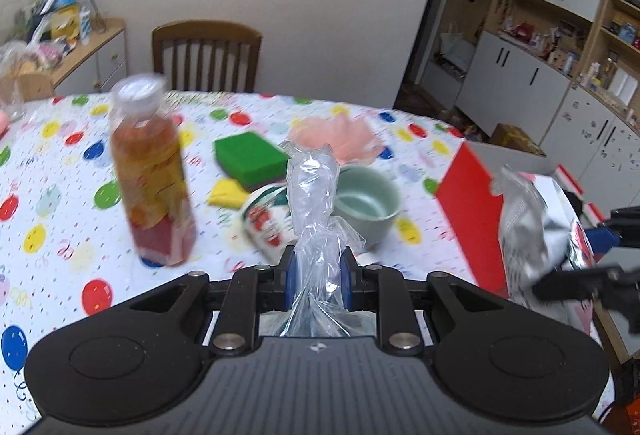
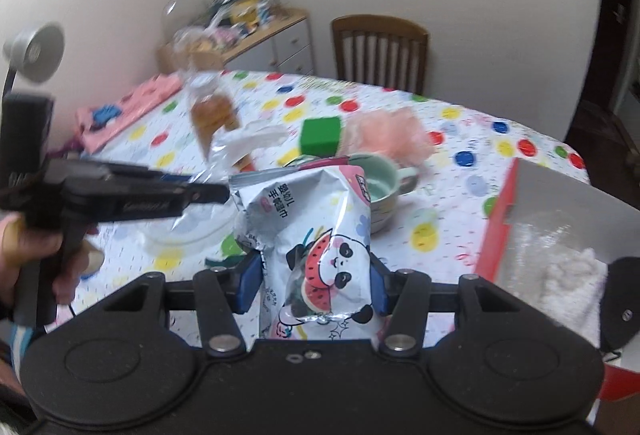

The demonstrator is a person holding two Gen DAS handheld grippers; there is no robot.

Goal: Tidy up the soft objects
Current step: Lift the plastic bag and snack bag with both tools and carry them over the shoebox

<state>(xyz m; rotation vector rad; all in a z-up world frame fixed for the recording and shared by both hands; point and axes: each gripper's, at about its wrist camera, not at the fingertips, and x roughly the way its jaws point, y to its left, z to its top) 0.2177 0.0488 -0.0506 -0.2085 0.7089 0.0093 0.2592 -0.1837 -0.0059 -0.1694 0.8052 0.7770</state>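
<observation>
The left gripper (image 1: pixel 318 275) is pinched in on a clear plastic bag (image 1: pixel 312 203), crinkled and glossy, twisted into a thin column whose long axis runs straight up out of the blue pads and away from the camera; its lower end drops out of sight behind the gripper body. Over on the other side, the right gripper (image 2: pixel 316 285) is clamped on a foil wipes packet (image 2: pixel 316 235), silvery and creased, printed with a panda and watermelon slice, standing upright with its crumpled top leaning a touch left; its bottom edge is hidden below the jaws. Both are held up above the balloon-print tablecloth (image 1: pixel 60 163). Beyond the bag sit a smooth pale green mug (image 1: pixel 366 203), a blocky green sponge (image 1: pixel 250 155) with a flat yellow cloth (image 1: pixel 226 193) beside it, and a frilly pink mesh puff (image 1: pixel 340 137) farther back. An amber drink bottle (image 1: pixel 154 175) stands tall at left, smeared by motion blur. At right, a red box (image 2: pixel 496 235) is cut off by the frame edge, with something white and fluffy (image 2: pixel 568 271) inside that is hard to make out.
</observation>
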